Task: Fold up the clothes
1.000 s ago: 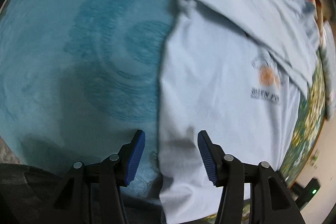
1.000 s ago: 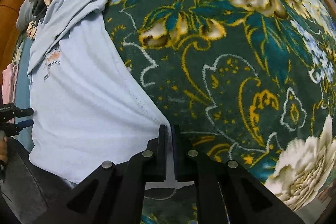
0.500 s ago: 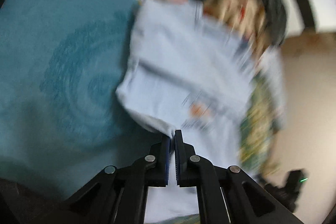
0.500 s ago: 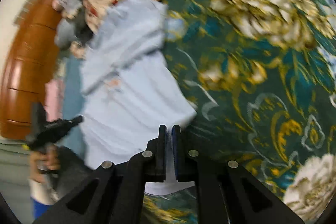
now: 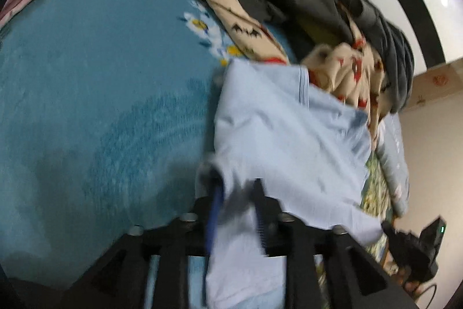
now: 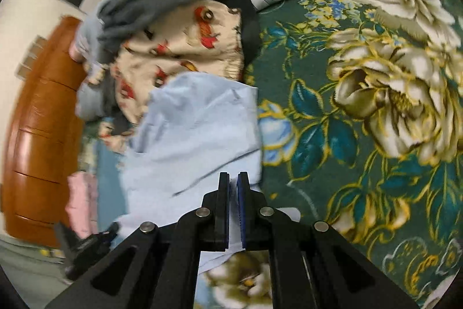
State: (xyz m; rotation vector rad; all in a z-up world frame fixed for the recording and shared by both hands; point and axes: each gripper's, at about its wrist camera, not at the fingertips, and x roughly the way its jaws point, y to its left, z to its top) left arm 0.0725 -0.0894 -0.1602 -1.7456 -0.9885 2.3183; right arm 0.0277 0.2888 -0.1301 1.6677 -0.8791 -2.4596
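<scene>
Bedspread (image 5: 86, 77) in teal fills the left. The left hand-held gripper (image 5: 235, 210), clamped on the pale blue T-shirt (image 5: 289, 141) half a second ago, now has its jaws parted with cloth between them. The shirt's hem is now folded up toward the clothes pile (image 6: 179, 42). The right hand-held gripper (image 6: 233, 210) still pinches the shirt over the green floral blanket (image 6: 361, 120).
</scene>
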